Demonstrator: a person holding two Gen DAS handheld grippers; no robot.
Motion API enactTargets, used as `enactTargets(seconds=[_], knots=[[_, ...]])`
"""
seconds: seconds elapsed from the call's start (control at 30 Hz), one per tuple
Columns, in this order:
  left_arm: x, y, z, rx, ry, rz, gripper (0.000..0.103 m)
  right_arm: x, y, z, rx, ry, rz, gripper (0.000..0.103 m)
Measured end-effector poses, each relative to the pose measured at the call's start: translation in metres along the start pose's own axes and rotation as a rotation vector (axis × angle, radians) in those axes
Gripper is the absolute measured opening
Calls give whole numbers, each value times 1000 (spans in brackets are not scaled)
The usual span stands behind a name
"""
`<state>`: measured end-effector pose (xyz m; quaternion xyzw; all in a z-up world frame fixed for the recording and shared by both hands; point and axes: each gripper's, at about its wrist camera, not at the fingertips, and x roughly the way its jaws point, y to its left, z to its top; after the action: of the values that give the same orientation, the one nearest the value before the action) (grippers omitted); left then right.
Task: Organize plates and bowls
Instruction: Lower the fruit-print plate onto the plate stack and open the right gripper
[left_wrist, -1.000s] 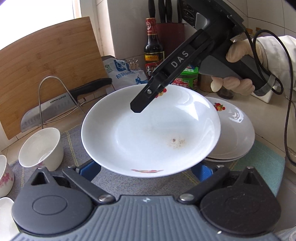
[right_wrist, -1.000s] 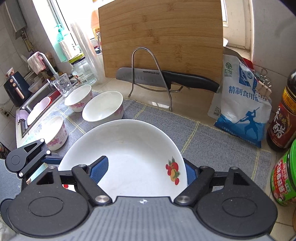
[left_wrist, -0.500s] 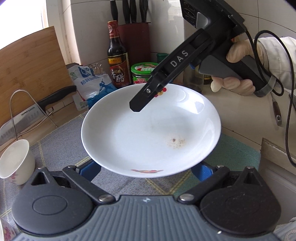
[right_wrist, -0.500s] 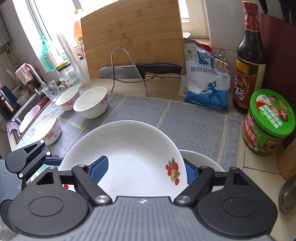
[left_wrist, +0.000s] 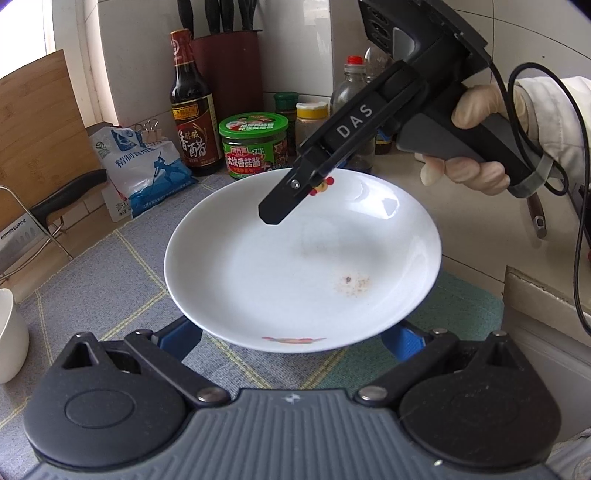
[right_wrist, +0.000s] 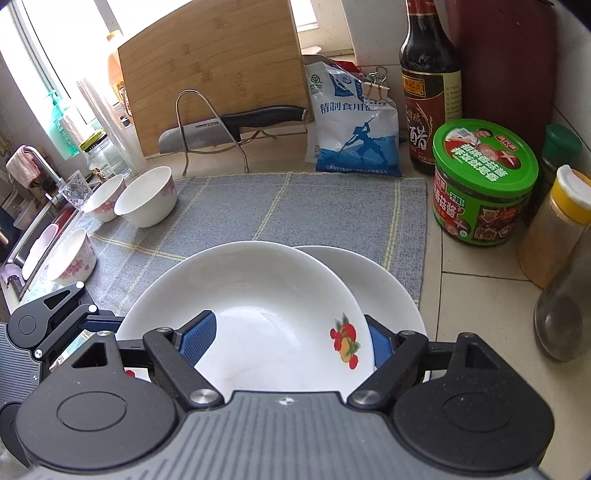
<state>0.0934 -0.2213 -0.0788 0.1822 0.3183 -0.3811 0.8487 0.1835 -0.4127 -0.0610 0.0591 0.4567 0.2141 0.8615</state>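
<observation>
Here, both grippers clamp one plate (right_wrist: 258, 310): left gripper (left_wrist: 295, 334) on its near rim, right gripper (right_wrist: 286, 338) opposite. Just beyond right, a second plate (right_wrist: 380, 284) waits underneath. Farther left, three bowls (right_wrist: 146, 199) unstacked; most work remains.

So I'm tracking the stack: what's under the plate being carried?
In the right wrist view, another white plate shows beneath the held plate, resting partly on the grey mat. Most of it is covered, so anything under it can't be seen.
</observation>
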Motion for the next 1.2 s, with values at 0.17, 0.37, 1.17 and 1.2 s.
enactTargets(seconds=[0.17,0.37,1.17,1.2], knots=[[6,0,4,11,5,-3,102,3,-7,-4,17,5,-6,87],[9,2,6,26,13,-3,102,5,-12,-7,31,9,-16,87],[19,8,9,40,40,-32,102,-7,-13,-14,47,16,-81,87],[18,8,9,40,40,-32,102,-8,-12,-14,46,16,-85,87]])
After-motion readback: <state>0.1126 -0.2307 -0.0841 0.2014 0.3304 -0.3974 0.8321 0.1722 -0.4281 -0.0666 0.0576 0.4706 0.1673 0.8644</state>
